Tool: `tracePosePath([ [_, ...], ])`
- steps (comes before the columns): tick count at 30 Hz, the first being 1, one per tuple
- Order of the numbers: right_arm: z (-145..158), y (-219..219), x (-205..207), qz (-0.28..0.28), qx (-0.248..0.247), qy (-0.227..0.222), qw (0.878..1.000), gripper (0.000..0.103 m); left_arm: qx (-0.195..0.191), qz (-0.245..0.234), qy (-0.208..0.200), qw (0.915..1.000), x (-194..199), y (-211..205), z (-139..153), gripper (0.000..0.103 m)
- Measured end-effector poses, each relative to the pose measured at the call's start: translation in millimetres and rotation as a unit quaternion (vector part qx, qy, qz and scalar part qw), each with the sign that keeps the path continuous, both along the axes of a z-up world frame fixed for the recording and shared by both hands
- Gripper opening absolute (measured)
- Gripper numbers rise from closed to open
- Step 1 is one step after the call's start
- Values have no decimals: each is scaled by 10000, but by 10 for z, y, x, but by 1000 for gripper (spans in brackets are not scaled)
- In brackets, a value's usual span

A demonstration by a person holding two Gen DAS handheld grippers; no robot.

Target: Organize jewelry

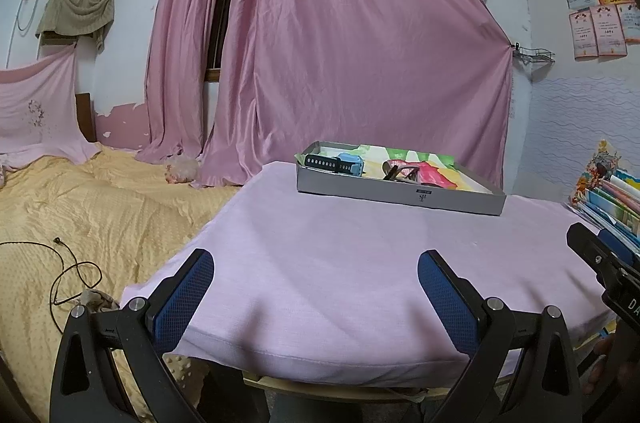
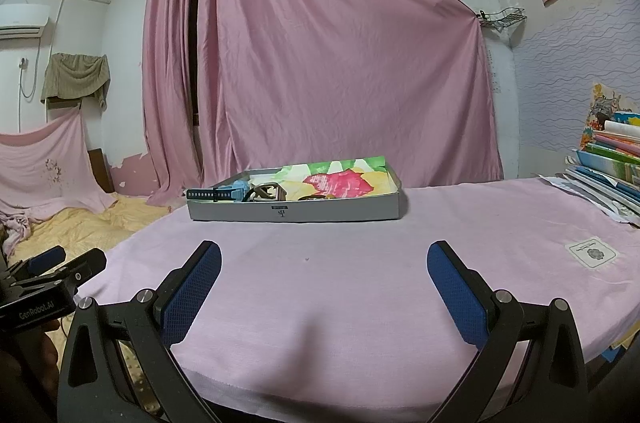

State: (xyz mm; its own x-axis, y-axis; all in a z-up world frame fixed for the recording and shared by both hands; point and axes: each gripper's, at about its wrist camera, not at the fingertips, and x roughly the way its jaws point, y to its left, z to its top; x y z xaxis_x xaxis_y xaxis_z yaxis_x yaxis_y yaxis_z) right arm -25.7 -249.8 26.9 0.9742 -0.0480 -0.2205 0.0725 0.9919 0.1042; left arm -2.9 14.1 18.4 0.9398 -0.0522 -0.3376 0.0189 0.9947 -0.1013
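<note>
Two grippers are held low over the near edge of a worktop covered in a pale pink cloth, and both are empty. Our left gripper has its blue-padded fingers spread wide apart, and our right gripper is spread the same way, with nothing between its pads. Well ahead of both, toward the far side of the worktop, sits a shallow grey cardboard tray lined with brightly coloured floral paper. Inside its left end we see a light blue watch with a dark perforated strap, and just beside it a brownish band or bracelet whose exact shape is hard to make out. A stack of colourful books rests at the right edge, and a bed with a yellow quilt lies to the left. No loose jewelry shows on the cloth, so we judge the sorting is at its very start or end. Any next move would call for a reach forward to the tray.
</note>
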Motion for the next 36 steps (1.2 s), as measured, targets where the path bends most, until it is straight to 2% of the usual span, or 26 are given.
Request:
tracePosePath([
  [36,-14,4,9,-9,6,-12,10000,101,16,5,0,10000,15,14,15,102],
])
